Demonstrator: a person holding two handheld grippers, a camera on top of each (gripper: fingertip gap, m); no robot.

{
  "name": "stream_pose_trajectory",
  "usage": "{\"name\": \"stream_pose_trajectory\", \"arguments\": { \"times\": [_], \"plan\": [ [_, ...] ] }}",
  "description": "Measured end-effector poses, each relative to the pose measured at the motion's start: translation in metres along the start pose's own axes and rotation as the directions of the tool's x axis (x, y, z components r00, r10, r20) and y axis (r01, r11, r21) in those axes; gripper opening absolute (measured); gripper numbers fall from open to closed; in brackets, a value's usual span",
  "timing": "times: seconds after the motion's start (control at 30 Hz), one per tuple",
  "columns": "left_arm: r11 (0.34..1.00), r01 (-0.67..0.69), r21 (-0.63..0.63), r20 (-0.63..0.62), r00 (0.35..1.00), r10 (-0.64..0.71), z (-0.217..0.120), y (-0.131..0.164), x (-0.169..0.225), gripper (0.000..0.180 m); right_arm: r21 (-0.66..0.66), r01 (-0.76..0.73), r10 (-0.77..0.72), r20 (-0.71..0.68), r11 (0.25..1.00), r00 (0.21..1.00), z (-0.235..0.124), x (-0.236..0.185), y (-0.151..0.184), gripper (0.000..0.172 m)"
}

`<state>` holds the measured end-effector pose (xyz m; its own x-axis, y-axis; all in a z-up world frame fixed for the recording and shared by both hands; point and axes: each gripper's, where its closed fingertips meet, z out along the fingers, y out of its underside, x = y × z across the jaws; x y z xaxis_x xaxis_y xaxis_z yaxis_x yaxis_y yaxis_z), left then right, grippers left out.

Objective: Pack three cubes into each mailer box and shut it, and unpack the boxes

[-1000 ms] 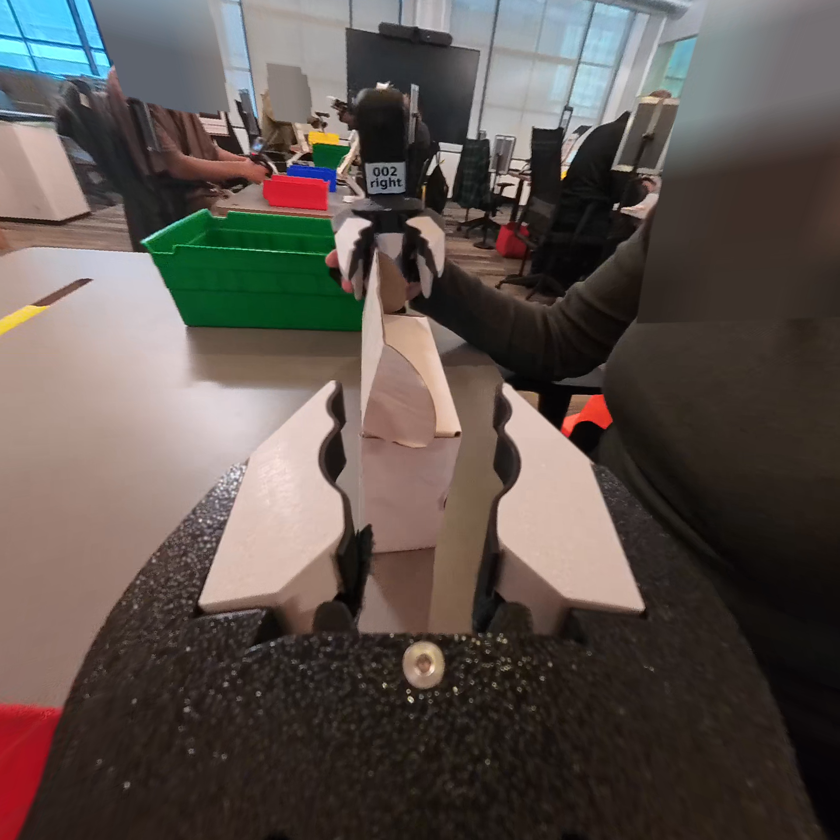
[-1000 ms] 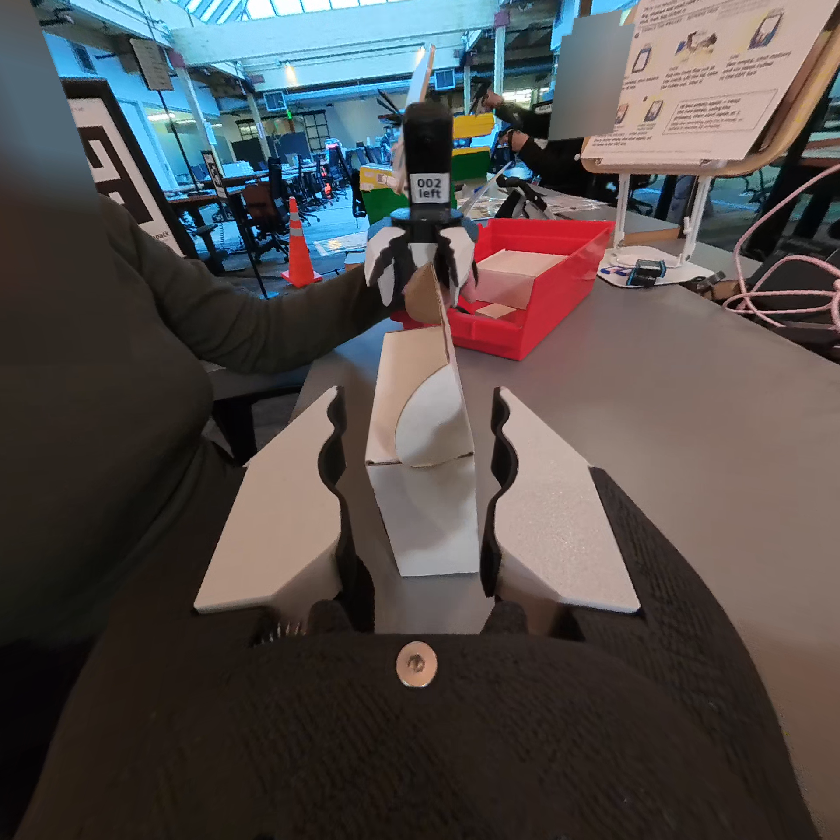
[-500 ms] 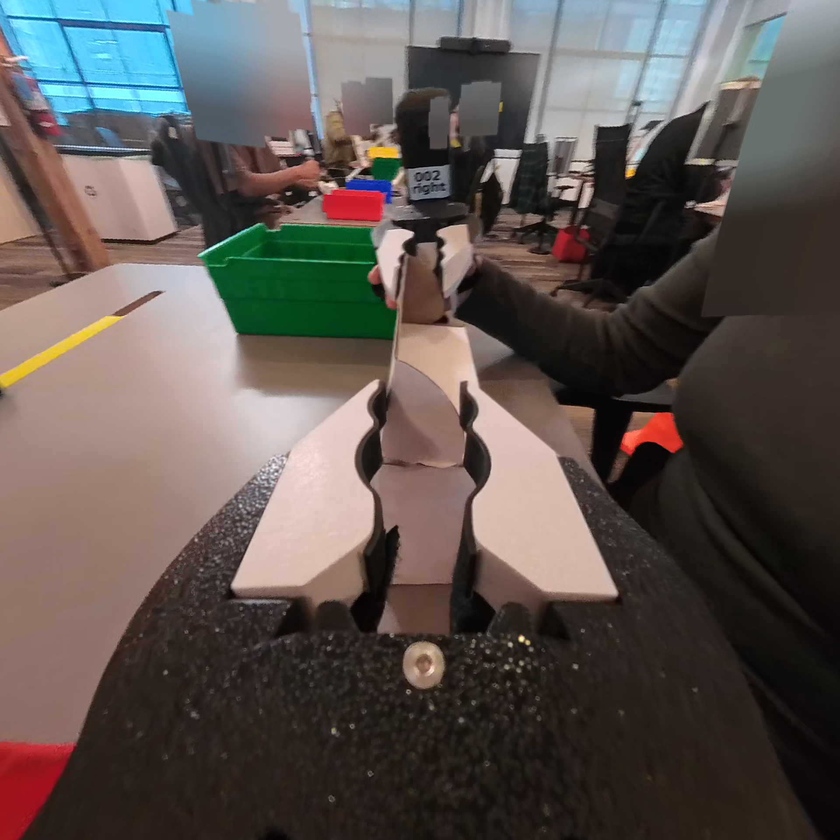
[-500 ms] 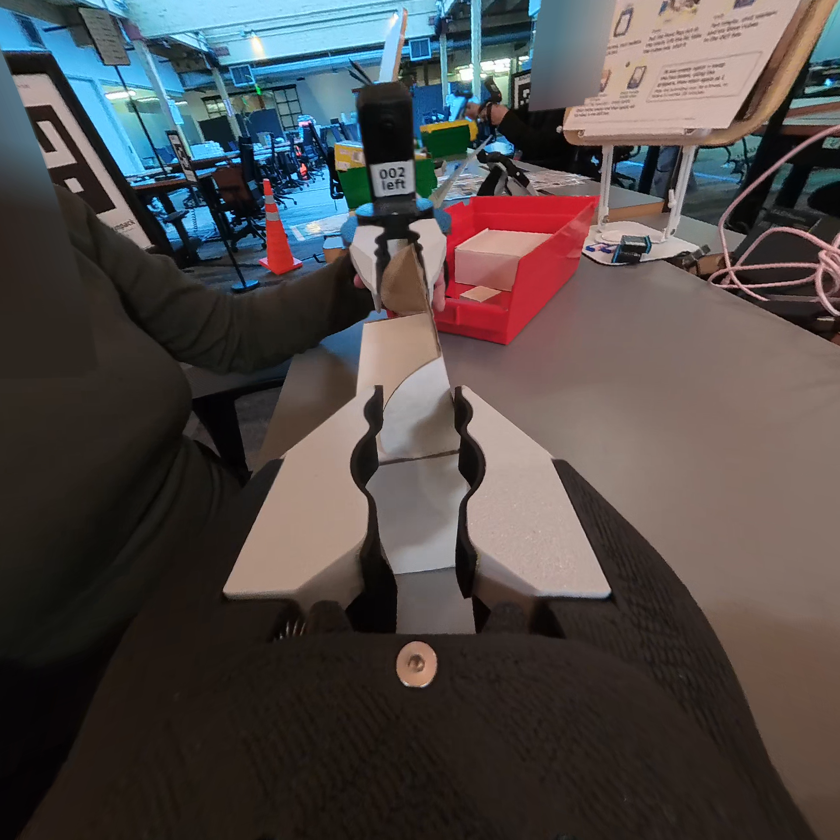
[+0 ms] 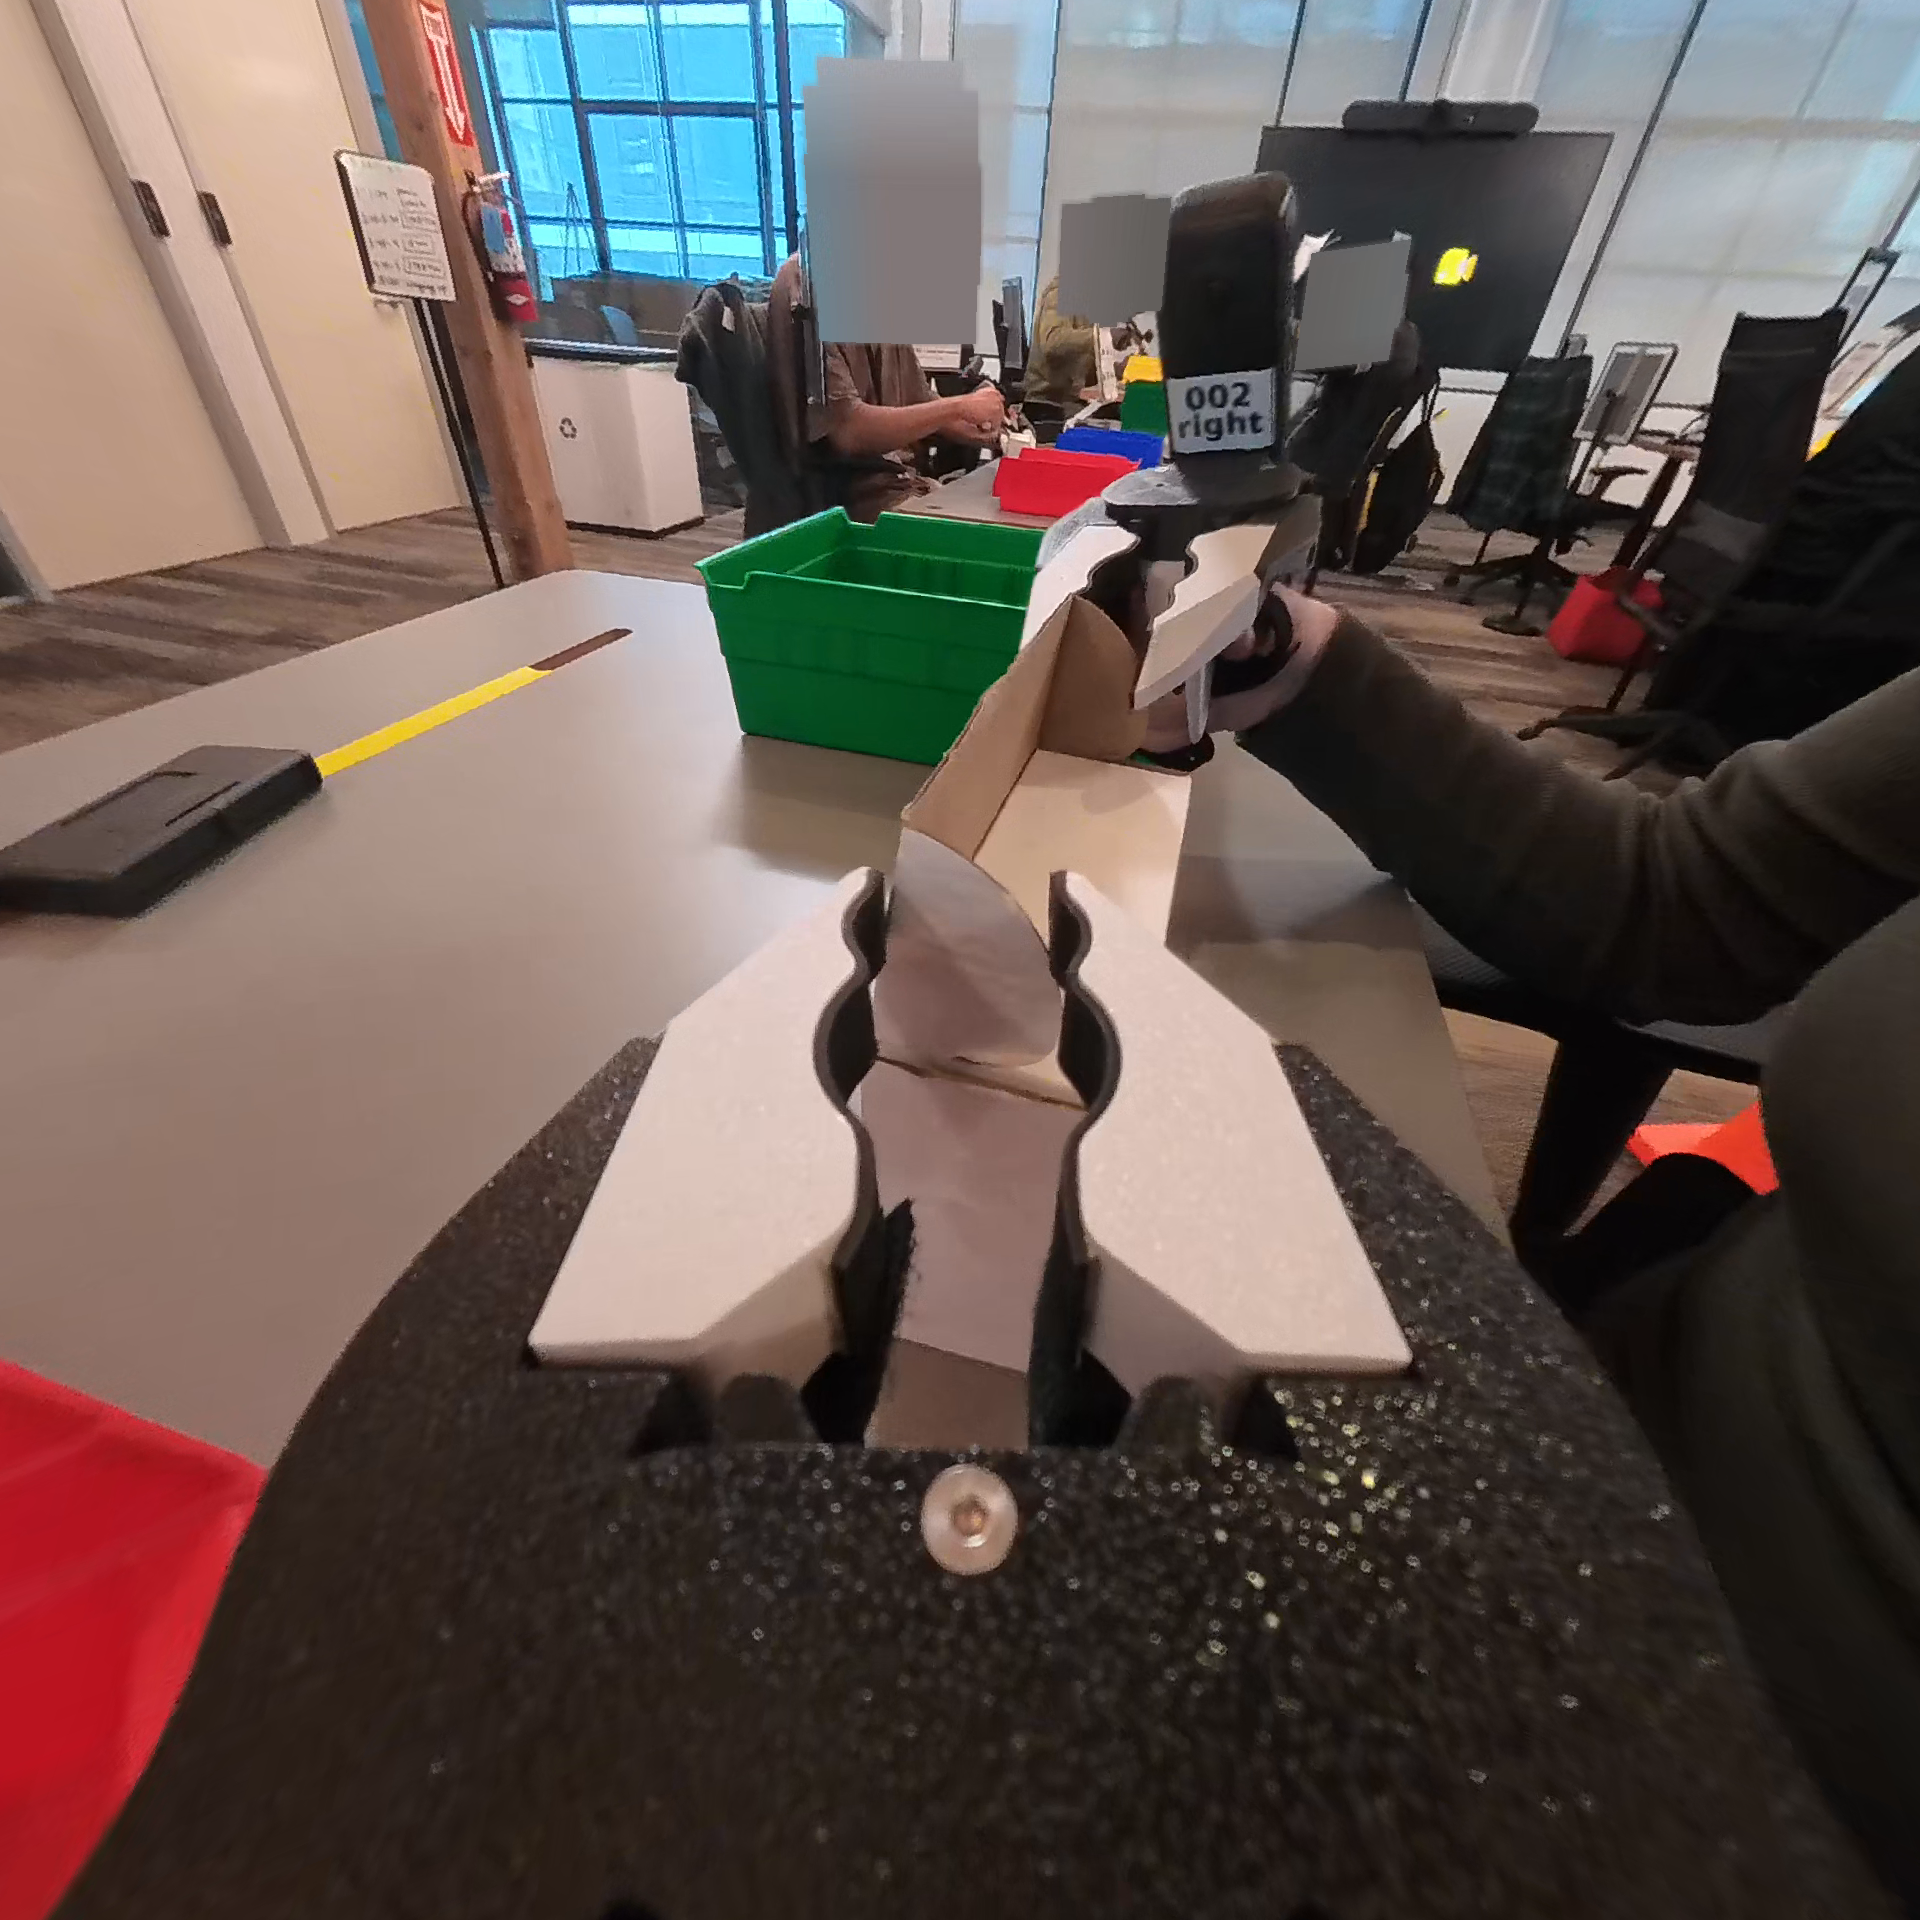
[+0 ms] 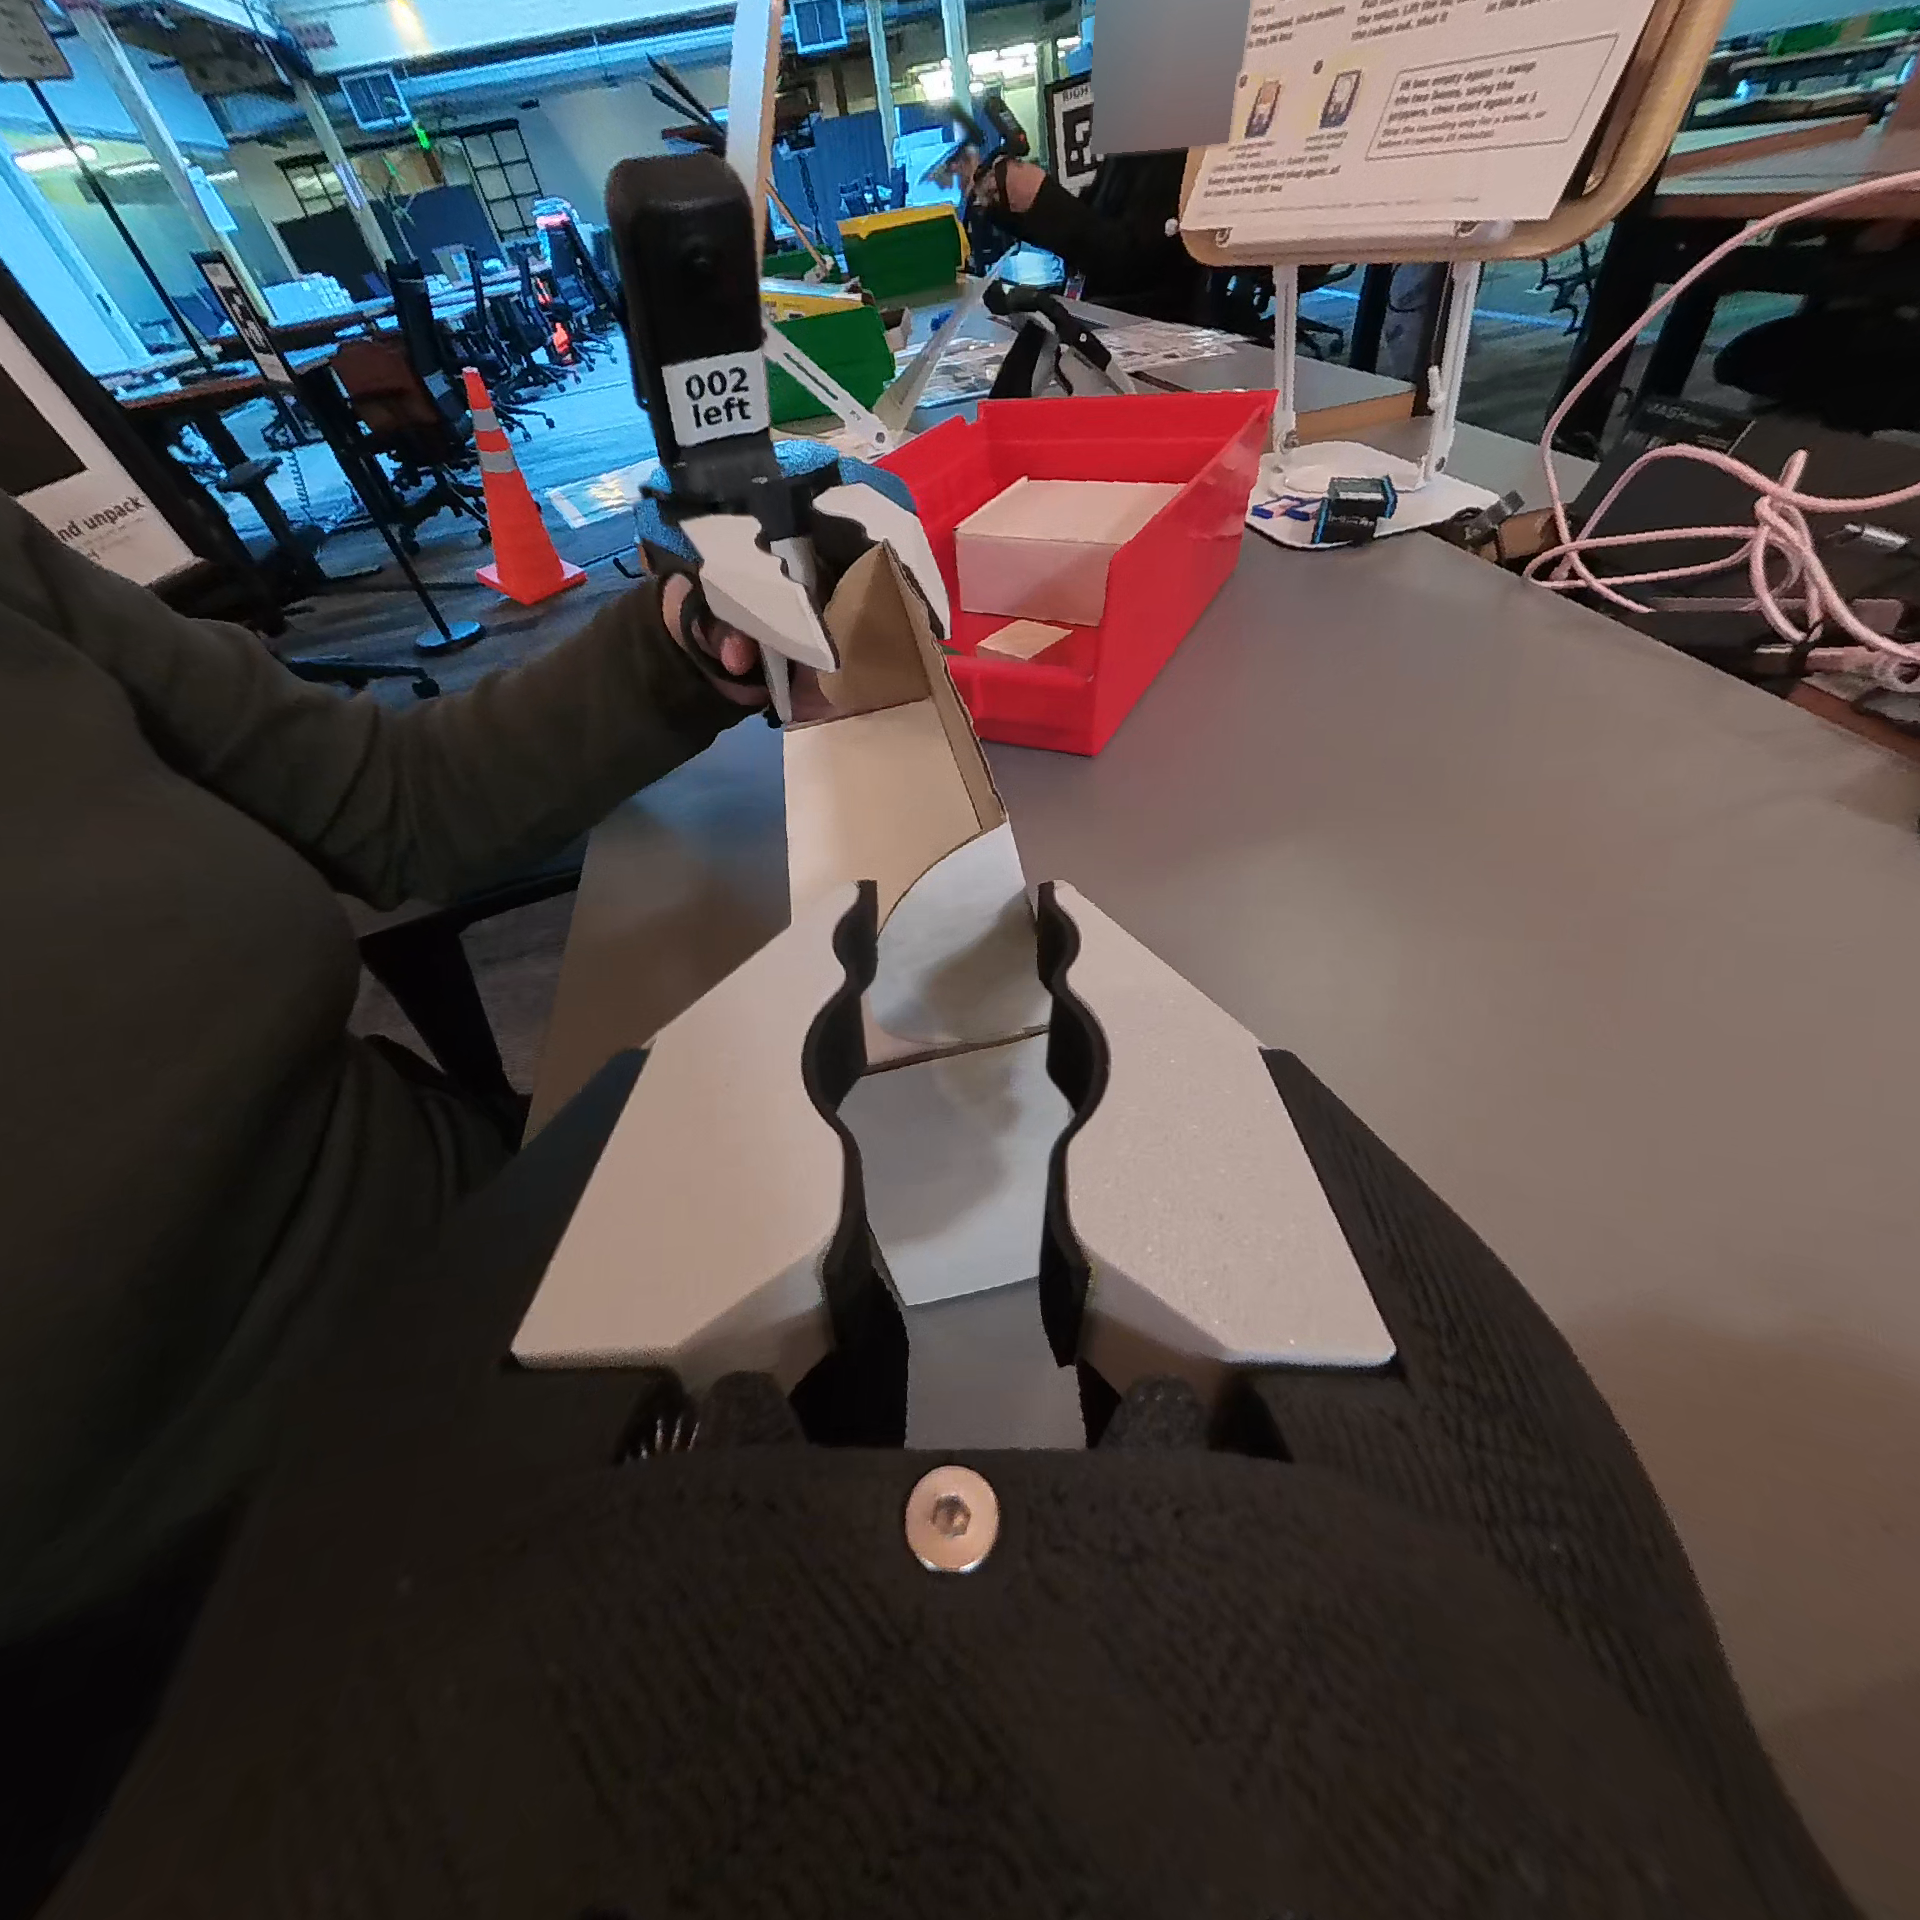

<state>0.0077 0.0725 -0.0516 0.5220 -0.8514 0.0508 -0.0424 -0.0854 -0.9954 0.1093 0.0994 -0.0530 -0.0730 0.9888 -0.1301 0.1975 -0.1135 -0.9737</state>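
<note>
A white mailer box [image 5: 1081, 831] with a brown cardboard inside is held up between my two grippers, over the near edge of the grey table [image 5: 416, 987]. My left gripper [image 5: 966, 935] is shut on the box's near end, pads pressing its white rounded side flap [image 5: 961, 977]. My right gripper [image 6: 951, 935] is shut on the opposite end in the same way, on the box [image 6: 883, 800]. Each gripper shows at the far end in the other's view: the right gripper [image 5: 1174, 603] and the left gripper [image 6: 821, 592]. One long panel of the box stands up. No cubes show inside.
A green bin [image 5: 873, 634] stands behind the box. A black flat object [image 5: 145, 821] and yellow tape [image 5: 426, 717] lie to the left. A red bin [image 6: 1143, 644] holds a closed white box [image 6: 1049, 551] and a wooden cube [image 6: 1023, 641]. Pink cables [image 6: 1745, 540] lie at the right. The person's sleeve [image 5: 1558, 831] is close. The left gripper's tips are roughly 12 cm from the right gripper's.
Both grippers went from open around the box's ends to shut on them. The box then swung and tilted, so its raised panel and brown inside show more.
</note>
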Motion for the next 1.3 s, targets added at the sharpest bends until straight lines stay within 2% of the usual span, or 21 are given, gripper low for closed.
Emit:
{"name": "stream_pose_trajectory", "arguments": {
  "times": [0.27,0.57,0.73,1.0,1.13,1.17,1.23,1.3],
  "plan": [
    [0.995,-0.093,0.027,-0.012,0.996,0.093,-0.003,0.002,0.011,0.029,0.027,0.079,-0.080,0.015,0.997,0.997,-0.001,-0.005,0.002,0.029],
    [0.973,-0.225,0.054,-0.027,0.974,0.227,-0.006,0.005,0.021,0.029,0.083,0.245,-0.248,0.020,0.966,0.969,-0.003,-0.012,0.006,0.029],
    [0.932,-0.361,0.020,0.005,0.933,0.361,-0.006,0.011,0.021,0.029,0.082,0.327,-0.328,-0.003,0.942,0.945,-0.002,-0.012,0.010,0.029],
    [0.877,-0.480,0.009,0.009,0.878,0.479,-0.007,0.016,0.026,0.029,0.072,0.421,-0.421,-0.022,0.904,0.907,-0.002,-0.014,0.014,0.029],
    [0.888,-0.461,-0.003,0.028,0.887,0.460,-0.007,0.015,0.025,0.029,0.039,0.432,-0.430,-0.037,0.901,0.902,-0.002,-0.012,0.014,0.030],
    [0.891,-0.454,-0.010,0.026,0.890,0.455,-0.007,0.016,0.025,0.032,0.022,0.418,-0.417,-0.037,0.908,0.908,-0.002,-0.011,0.015,0.033],
    [0.902,-0.431,0.006,-0.002,0.902,0.431,-0.009,0.015,0.029,0.061,0.037,0.370,-0.370,-0.006,0.928,0.929,-0.005,-0.013,0.014,0.064],
    [0.929,-0.365,0.060,-0.050,0.928,0.368,-0.012,0.008,0.037,0.089,0.106,0.324,-0.329,0.034,0.940,0.944,-0.009,-0.020,0.004,0.081]
  ]
}}
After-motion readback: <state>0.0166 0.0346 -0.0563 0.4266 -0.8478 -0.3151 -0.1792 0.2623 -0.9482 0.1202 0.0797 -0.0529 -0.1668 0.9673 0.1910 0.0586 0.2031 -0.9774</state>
